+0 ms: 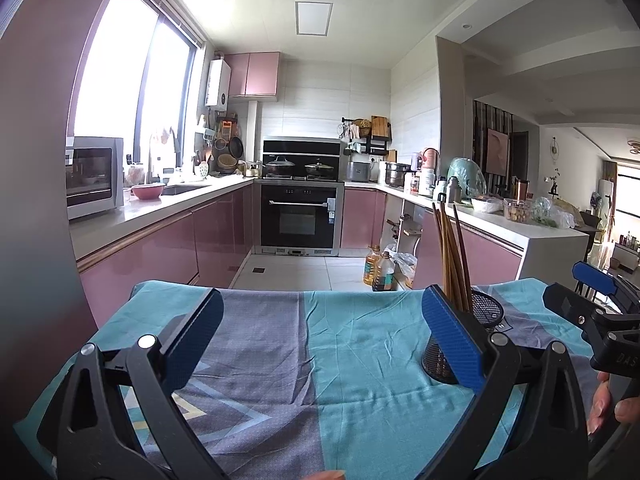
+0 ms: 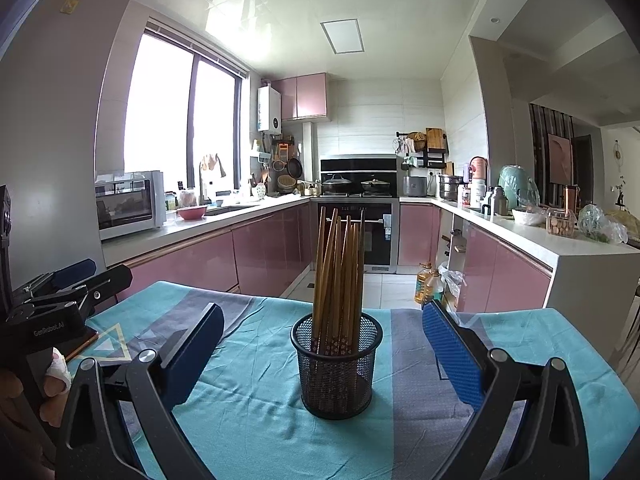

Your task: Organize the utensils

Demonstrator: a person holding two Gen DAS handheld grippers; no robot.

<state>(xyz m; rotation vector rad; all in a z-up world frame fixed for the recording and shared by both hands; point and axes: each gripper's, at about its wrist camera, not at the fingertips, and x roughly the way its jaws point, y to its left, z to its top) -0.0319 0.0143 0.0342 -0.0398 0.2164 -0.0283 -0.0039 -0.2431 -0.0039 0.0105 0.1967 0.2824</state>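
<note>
Left wrist view: left gripper [image 1: 322, 334] has jaws spread wide w/ nothing between them, hovering over the cloth [image 1: 360, 360], teal & grey-purple, which covers the table. Black mesh holder [image 1: 478, 320] stands upright on the cloth just behind the blue pad on the view's right, partly hidden by it; brown chopsticks [image 1: 452, 256] stick up out of it, leaning a bit. Right gripper [image 1: 576, 296] shows at the far right edge, seen side-on; a hand [image 1: 608, 404] grips its handle. Kitchen behind: pink cabinets, oven, oil bottles [image 1: 380, 268] on the floor. Right wrist view: right gripper [image 2: 324, 354] also wide apart, empty; the mesh holder [image 2: 337, 376] sits centred between its two pads but touches neither. Chopsticks [image 2: 340, 272] bundled upright inside, decorated ends down. Cloth [image 2: 248, 400] wrinkled under the holder. Left gripper [image 2: 76, 280] at far left edge, over the cloth's corner, held by a hand [image 2: 36, 392] w/ a bandaged finger.
</note>
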